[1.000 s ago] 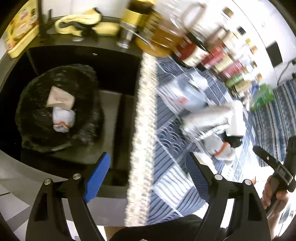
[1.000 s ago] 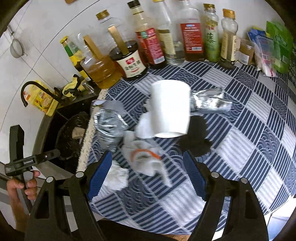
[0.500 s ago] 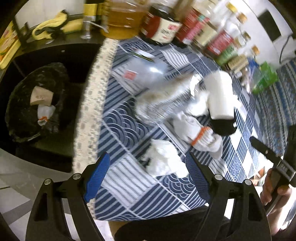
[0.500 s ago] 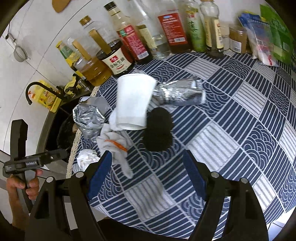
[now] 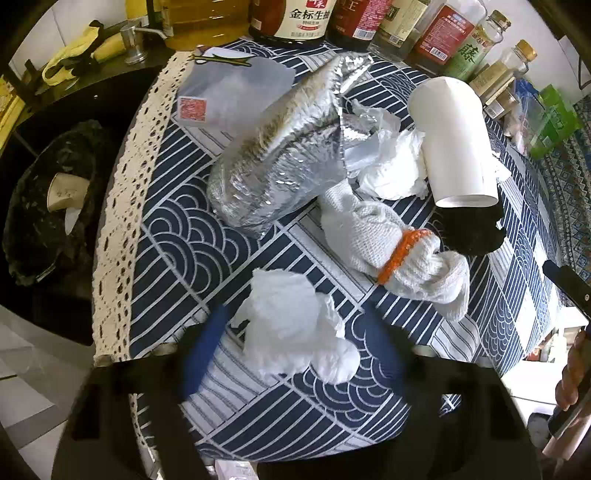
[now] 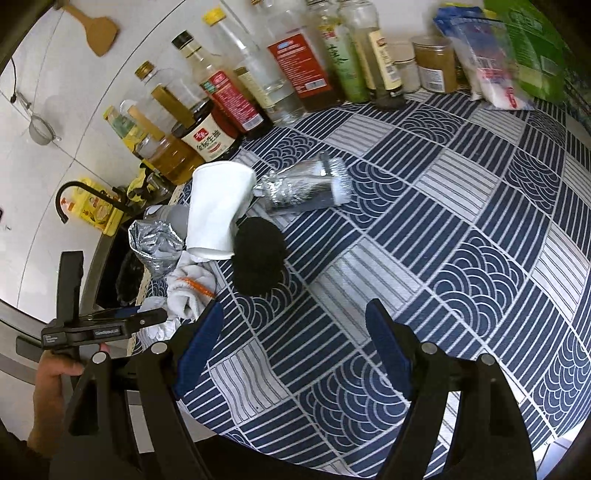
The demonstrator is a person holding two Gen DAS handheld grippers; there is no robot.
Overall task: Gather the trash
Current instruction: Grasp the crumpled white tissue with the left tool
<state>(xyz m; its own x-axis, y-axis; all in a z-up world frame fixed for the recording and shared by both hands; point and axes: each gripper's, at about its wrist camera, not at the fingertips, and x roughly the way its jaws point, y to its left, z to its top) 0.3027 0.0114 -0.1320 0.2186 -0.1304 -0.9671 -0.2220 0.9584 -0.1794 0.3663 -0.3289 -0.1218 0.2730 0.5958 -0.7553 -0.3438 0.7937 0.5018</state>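
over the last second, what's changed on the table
The left gripper swung from over the bin to the crumpled tissue, and its fingers are closing around it. The right gripper, open and empty, drifted right. The trash stayed put.

We read "金标生抽" in dark characters on the white label of the dark soy sauce bottle (image 5: 293,16) at the back edge of the cloth; the same label shows from the right wrist (image 6: 207,142), though only "生抽" comes clear there. To its right, a red label on a bottle (image 5: 364,18) ends in "王", the rest cut off. The green-labelled bottle (image 5: 467,57) carries a large white "藤". A red square stamp (image 5: 192,109) marks the translucent packet, its characters too small to read. White print on the black handle (image 6: 88,332) of the left gripper is too blurred to make out.
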